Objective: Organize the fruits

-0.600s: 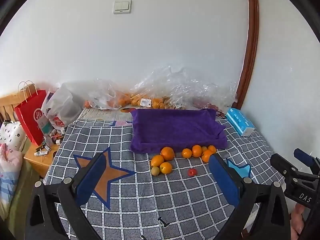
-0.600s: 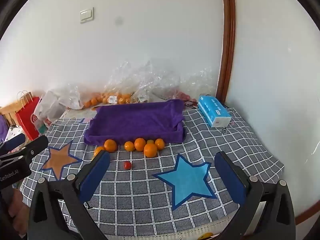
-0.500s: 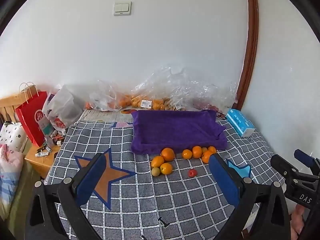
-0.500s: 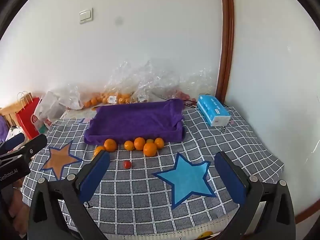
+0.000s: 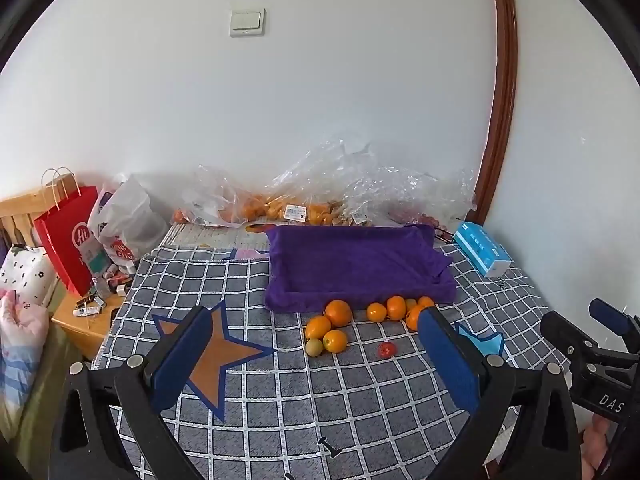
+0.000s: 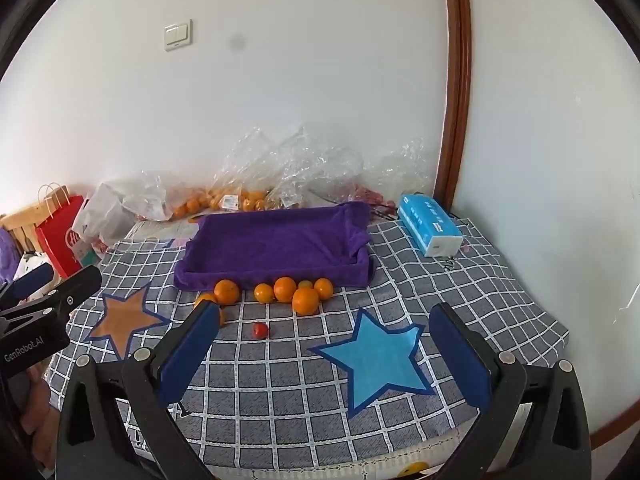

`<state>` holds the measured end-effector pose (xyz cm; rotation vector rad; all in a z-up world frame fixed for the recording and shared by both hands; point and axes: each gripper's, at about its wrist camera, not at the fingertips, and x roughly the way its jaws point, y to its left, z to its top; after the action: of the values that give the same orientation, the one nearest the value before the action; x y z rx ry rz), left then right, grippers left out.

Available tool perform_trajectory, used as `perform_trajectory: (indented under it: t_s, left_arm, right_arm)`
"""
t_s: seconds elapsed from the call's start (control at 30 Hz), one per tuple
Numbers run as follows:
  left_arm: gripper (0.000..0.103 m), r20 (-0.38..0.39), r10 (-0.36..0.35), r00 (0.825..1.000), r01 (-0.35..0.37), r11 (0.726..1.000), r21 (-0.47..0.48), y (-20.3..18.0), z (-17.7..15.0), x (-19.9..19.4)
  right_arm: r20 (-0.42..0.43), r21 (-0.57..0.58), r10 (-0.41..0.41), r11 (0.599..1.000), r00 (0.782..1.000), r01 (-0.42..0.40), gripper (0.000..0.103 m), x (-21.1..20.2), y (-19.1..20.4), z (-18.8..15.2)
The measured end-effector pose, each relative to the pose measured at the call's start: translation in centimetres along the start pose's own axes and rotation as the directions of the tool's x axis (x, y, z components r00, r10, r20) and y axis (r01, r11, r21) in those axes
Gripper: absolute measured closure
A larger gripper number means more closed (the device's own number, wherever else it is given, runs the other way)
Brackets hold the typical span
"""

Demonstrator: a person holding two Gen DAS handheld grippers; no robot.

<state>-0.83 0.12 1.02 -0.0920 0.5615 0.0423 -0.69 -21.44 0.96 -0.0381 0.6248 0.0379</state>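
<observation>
Several oranges [image 5: 338, 313] [image 6: 305, 300] lie in a loose row on the checked cloth, just in front of a purple cloth-lined tray [image 5: 352, 258] [image 6: 276, 240]. A small red tomato [image 5: 386, 349] [image 6: 260, 330] and a small green-yellow fruit [image 5: 314, 347] sit nearer to me. My left gripper [image 5: 316, 354] hovers open over the cloth, short of the fruit, with nothing between its fingers. My right gripper [image 6: 324, 346] is open too, above the blue star [image 6: 376, 360], and holds nothing.
Clear plastic bags with more oranges [image 5: 256, 208] [image 6: 224, 200] pile against the back wall. A blue tissue box [image 5: 482, 248] [image 6: 430, 230] lies right of the tray. A red paper bag [image 5: 68, 240] and clutter stand on a wooden stand at left. The cloth's edge drops off at right.
Both views have tilted slightly, so the fruit and tray sit a little higher in the frames. No fruit has moved and both grippers stay open.
</observation>
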Motion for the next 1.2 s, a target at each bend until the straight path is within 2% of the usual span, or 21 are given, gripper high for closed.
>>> perform_trajectory:
  t_s: [1.2]
  left_arm:
    - [0.000,0.028,0.004,1.000,-0.004,1.000,-0.012,0.07,0.00,-0.69]
  right_arm:
    - [0.010,-0.010,0.000,1.000,1.000,0.000,0.000,-0.02,0.54,0.09]
